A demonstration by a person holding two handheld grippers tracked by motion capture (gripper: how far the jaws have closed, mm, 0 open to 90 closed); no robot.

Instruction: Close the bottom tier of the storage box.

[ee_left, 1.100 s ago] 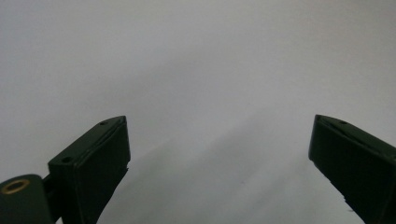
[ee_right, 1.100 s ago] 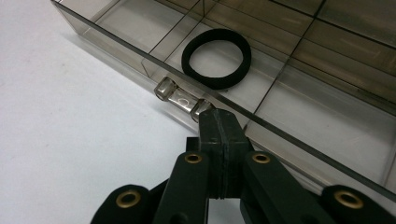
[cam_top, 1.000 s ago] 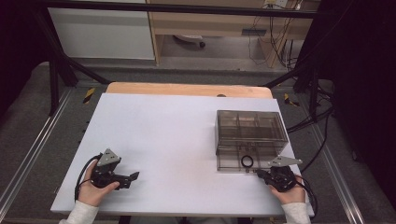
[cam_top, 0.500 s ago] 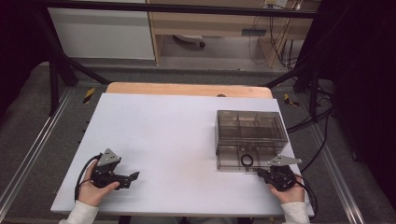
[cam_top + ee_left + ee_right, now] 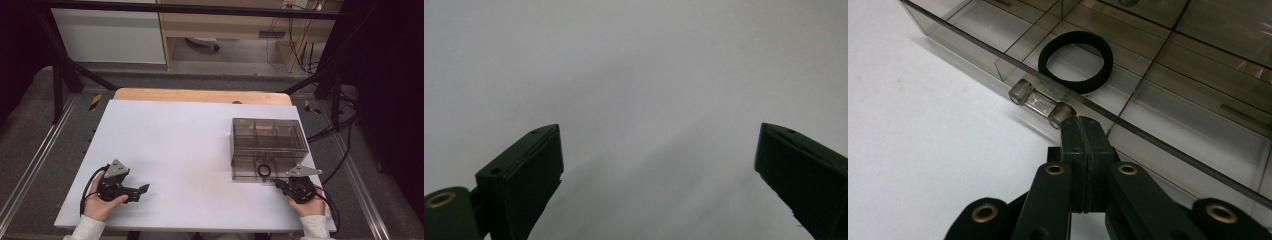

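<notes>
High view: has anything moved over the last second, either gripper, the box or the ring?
Nothing has visibly changed. The right gripper stays at the front of the smoky plastic box, fingers shut beside its clear handle; the black ring lies inside. The left gripper rests open on the white table.

The box point(image 5: 268, 148) sits right of centre on the counter point(image 5: 180, 150). A ring point(image 5: 264, 170) lies in its lower compartment. The left gripper point(image 5: 142, 189) is lower left, the right gripper point(image 5: 276, 183) just below the box.

white table top point(image 5: 200, 150); wooden edge point(image 5: 200, 95) at far side; grey floor point(image 5: 30, 130) around
</notes>
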